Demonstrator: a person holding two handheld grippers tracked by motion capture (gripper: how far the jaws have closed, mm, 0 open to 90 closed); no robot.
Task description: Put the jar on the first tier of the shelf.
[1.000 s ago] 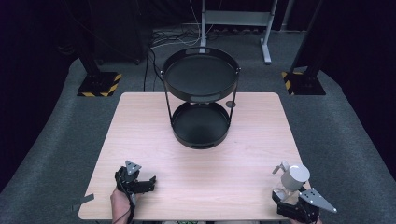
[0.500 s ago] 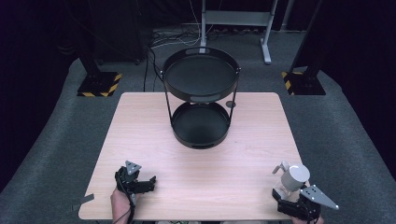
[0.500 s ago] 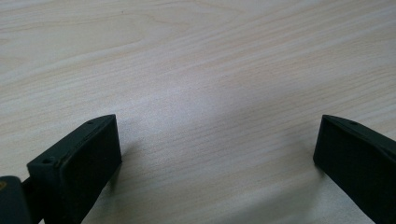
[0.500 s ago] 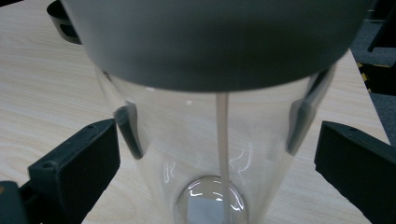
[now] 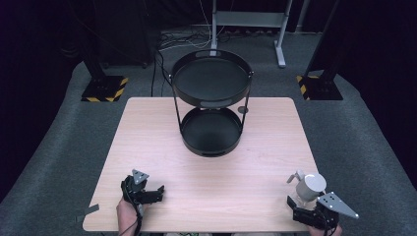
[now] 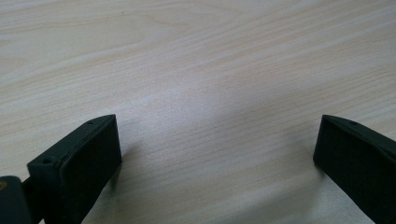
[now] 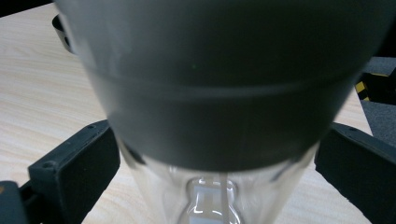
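Observation:
A clear pump bottle [image 5: 310, 186] with a grey top stands at the front right of the wooden table [image 5: 221, 191]. My right gripper [image 5: 304, 201] is open around it. In the right gripper view the bottle [image 7: 219, 93] sits very close between the two black jaws of that gripper [image 7: 217, 154], and I cannot tell whether they touch it. My left gripper [image 5: 156, 192] rests open near the table's front left, held by a hand. Between the fingers of this left gripper [image 6: 217, 140] there is only bare wood.
A black two-tier round tray stand [image 5: 211, 53] stands at the back middle of the table, its lower tray [image 5: 211, 151] on the tabletop. Grey carpet surrounds the table, with hazard-striped stand feet [image 5: 103, 91] beyond the far corners.
The right gripper has shifted very slightly to the right at the bottle. The left gripper has stayed where it was.

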